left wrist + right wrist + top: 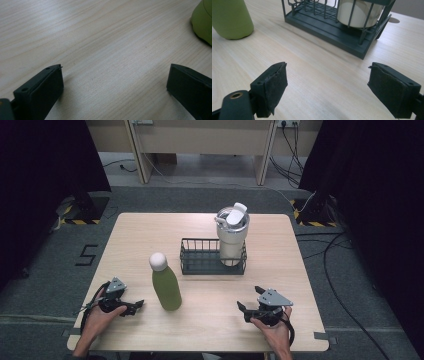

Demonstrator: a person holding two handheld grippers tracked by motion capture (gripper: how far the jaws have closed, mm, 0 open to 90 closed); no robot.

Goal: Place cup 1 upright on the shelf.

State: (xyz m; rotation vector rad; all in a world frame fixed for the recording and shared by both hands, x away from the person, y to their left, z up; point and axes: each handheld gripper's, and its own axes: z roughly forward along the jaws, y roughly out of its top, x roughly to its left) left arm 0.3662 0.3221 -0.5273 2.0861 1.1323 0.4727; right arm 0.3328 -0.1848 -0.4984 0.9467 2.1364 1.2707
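The dark wire basket (200, 261) sits near the middle of your table (210, 325), and it holds one thing: the cream tumbler (231, 245), standing upright in the basket's right end with its pale flip lid (233, 216) on top (whether the lid is latched or raised, the pictures do not settle). The rest of the basket floor is bare slatted base. From the right gripper view you see the tumbler's lower wall (358, 11) behind the wire bars, resting on the basket's base (329, 27).

No brand or label can be read on the bottle or the tumbler. The one piece of writing is a dark "5" (86, 255) marked on the grey floor to the left of the table.

The green bottle (165, 285) stands upright on the bare wood, outside the basket, just in front of and to the left of its left end. It has a matte olive-green body that narrows to a round white cap (158, 261).

Your left gripper (137, 305) lies low near the table's front left, just beside the bottle, its jaws spread wide over bare wood with nothing between them. Your right gripper (244, 308) sits near the front right, well apart from the bottle, jaws likewise spread and holding nothing.
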